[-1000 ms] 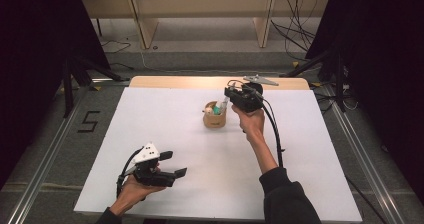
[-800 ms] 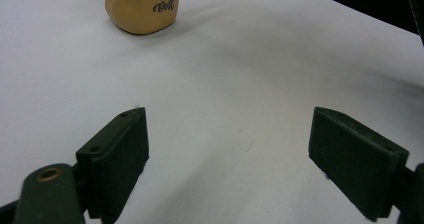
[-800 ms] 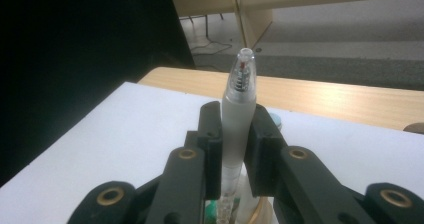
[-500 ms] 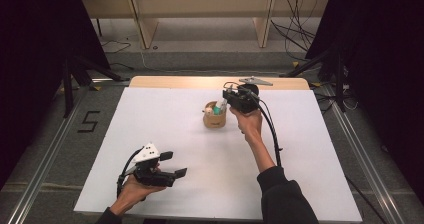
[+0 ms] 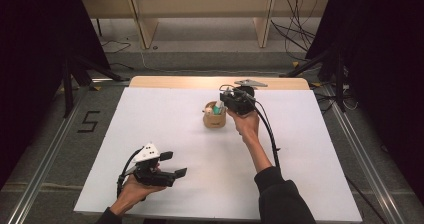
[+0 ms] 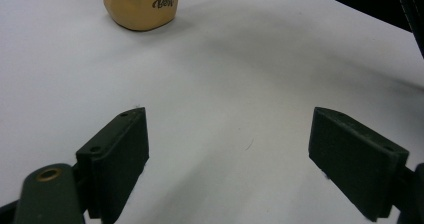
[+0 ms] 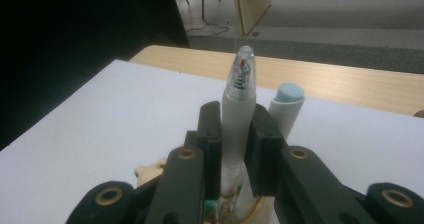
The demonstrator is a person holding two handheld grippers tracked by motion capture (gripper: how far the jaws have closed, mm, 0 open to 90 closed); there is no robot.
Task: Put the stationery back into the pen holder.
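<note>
Since a second ago the right gripper (image 5: 223, 101) has edged toward eight o'clock, over the tan pen cup (image 5: 214, 115) at table centre. Its jaws clamp a grey pen (image 7: 238, 109) standing in that cup. The left gripper (image 5: 173, 165), at seven o'clock, has jaws apart, empty.

A white table top (image 5: 165, 124) spreads under both grippers. Wooden legs (image 5: 142, 21) and loose cables (image 5: 300, 14) lie on the floor beyond them.

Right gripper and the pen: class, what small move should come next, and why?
Probably lift straight up. The right gripper is shut on the pen, which stands upright in the cup beside a blue-capped marker; a straight lift should clear both.
</note>
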